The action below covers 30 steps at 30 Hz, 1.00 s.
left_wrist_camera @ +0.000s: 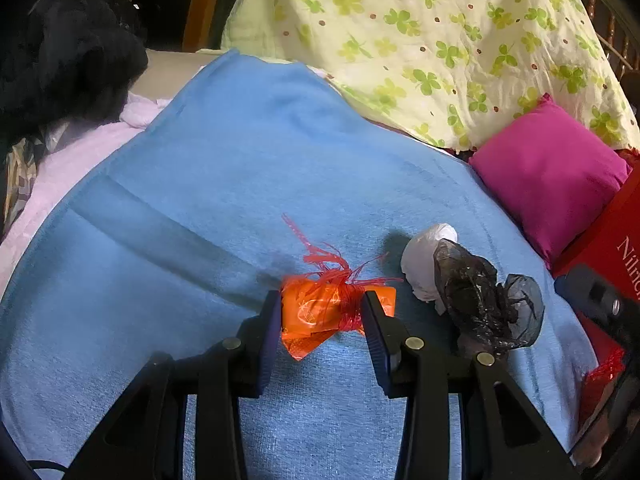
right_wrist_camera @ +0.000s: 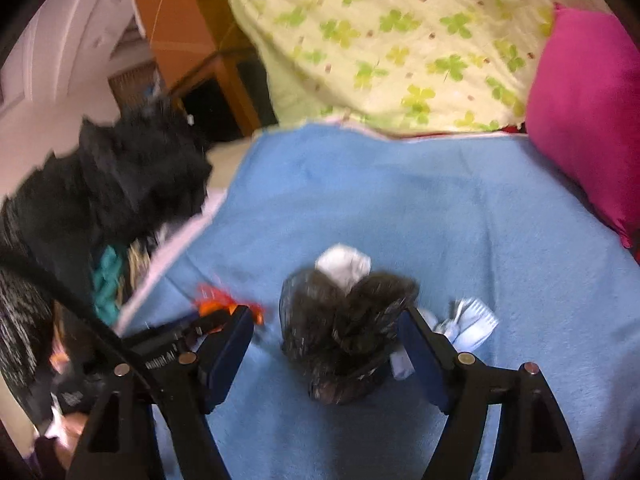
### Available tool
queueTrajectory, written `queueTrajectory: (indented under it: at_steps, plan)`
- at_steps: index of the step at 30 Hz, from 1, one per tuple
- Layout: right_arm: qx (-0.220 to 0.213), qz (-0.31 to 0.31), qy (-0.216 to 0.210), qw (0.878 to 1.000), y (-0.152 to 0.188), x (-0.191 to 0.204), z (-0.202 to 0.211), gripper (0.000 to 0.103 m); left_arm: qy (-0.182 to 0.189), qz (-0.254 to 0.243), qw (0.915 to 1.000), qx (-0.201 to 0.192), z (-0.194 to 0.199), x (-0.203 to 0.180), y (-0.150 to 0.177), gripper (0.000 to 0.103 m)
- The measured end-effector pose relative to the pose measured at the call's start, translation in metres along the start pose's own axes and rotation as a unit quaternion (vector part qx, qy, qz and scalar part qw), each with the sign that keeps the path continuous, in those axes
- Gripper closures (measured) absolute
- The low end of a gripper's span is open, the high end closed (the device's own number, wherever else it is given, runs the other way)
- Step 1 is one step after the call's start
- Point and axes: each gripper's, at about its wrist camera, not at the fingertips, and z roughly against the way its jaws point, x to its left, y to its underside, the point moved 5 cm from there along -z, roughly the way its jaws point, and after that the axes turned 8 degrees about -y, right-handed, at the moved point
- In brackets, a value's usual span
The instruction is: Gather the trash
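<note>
An orange wrapper tied in red plastic netting (left_wrist_camera: 328, 308) lies on the blue towel (left_wrist_camera: 240, 184). My left gripper (left_wrist_camera: 320, 312) is open, its fingers on either side of the wrapper. A crumpled black plastic bag (left_wrist_camera: 484, 300) lies to its right with a white paper wad (left_wrist_camera: 424, 264) behind it. In the right wrist view my right gripper (right_wrist_camera: 326, 332) is open around the black bag (right_wrist_camera: 344, 332); the white wad (right_wrist_camera: 344, 264) sits behind it. A white plastic fork (right_wrist_camera: 472, 320) lies right of the bag. The orange wrapper (right_wrist_camera: 216, 304) shows behind the left gripper.
A magenta cushion (left_wrist_camera: 552, 176) and a clover-print quilt (left_wrist_camera: 440, 40) lie at the back right. A red box (left_wrist_camera: 612, 236) is at the right edge. A black furry mass (right_wrist_camera: 120, 176) sits at the left, beside a pink cloth (left_wrist_camera: 60, 168). Wooden furniture (right_wrist_camera: 176, 12) stands behind.
</note>
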Motion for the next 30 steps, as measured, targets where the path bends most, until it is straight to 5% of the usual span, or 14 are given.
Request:
queueTrajectory:
  at_steps: [4, 8, 14, 21, 24, 30]
  plan:
    - [-0.008, -0.033, 0.036, 0.999, -0.006, -0.029, 0.005, 0.025, 0.005, -0.007, 1.0, 0.001, 0.0, -0.003, 0.001, 0.061]
    - [0.0, -0.08, 0.013, 0.997, -0.006, -0.043, 0.002, 0.03, 0.006, -0.009, 0.9999, -0.001, 0.001, -0.004, 0.0, 0.061]
    - [0.018, -0.009, -0.026, 0.999, -0.003, -0.001, -0.008, 0.035, 0.001, -0.007, 1.0, 0.0, 0.0, -0.003, 0.002, 0.061]
    - [0.089, 0.021, 0.021, 0.996, 0.026, 0.0, -0.063, 0.046, -0.002, 0.023, 0.9995, 0.02, -0.007, 0.009, 0.003, 0.059]
    - [0.106, 0.023, 0.037, 0.993, 0.034, -0.008, -0.074, 0.063, 0.004, 0.032, 0.9986, 0.041, -0.015, 0.011, 0.008, 0.054]
    - [0.095, 0.028, 0.036, 0.994, 0.031, -0.002, -0.065, 0.07, 0.01, 0.03, 0.9981, 0.053, -0.019, 0.01, 0.012, 0.054]
